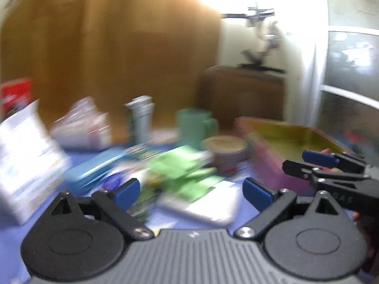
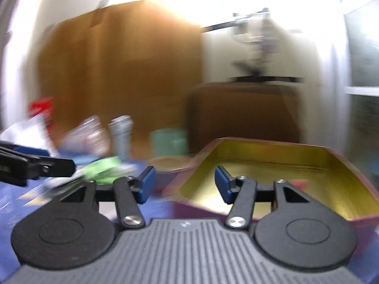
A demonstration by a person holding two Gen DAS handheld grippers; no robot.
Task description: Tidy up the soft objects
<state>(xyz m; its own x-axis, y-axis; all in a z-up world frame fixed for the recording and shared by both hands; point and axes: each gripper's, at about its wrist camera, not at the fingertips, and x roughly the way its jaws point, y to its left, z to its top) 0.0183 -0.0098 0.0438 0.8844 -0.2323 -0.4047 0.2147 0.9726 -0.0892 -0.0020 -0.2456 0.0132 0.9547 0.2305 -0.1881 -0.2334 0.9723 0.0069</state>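
A: Left gripper (image 1: 190, 193)?
B: Jaws spread wide, nothing between the blue pads (image 1: 125, 193). Hovering over a blurred heap of soft green packets (image 1: 187, 165) on the blue tabletop (image 1: 14, 236).
A: Right gripper (image 2: 184, 184)?
B: Released too, gap about half width, pads bare. Poised at the near rim of the pink tin with the gold inside (image 2: 272, 161); a small red patch on its floor, too smeared to name.
A: Location of the soft things?
B: Green packets lying flat left of the tin, beside a white pouch (image 1: 208, 206). Touching or merely overlapping: cannot tell through the blur.
A: Around them?
B: Round brown-lidded tub (image 1: 226, 148) just beside the tin's left wall. Behind it a green mug (image 1: 196, 125), then a pale upright tube (image 1: 142, 118) and a crumpled clear bag (image 1: 83, 123). White printed box (image 1: 26, 165) tilted at far left, red carton (image 1: 16, 94) behind. Large cardboard sheet (image 1: 106, 47) across the back
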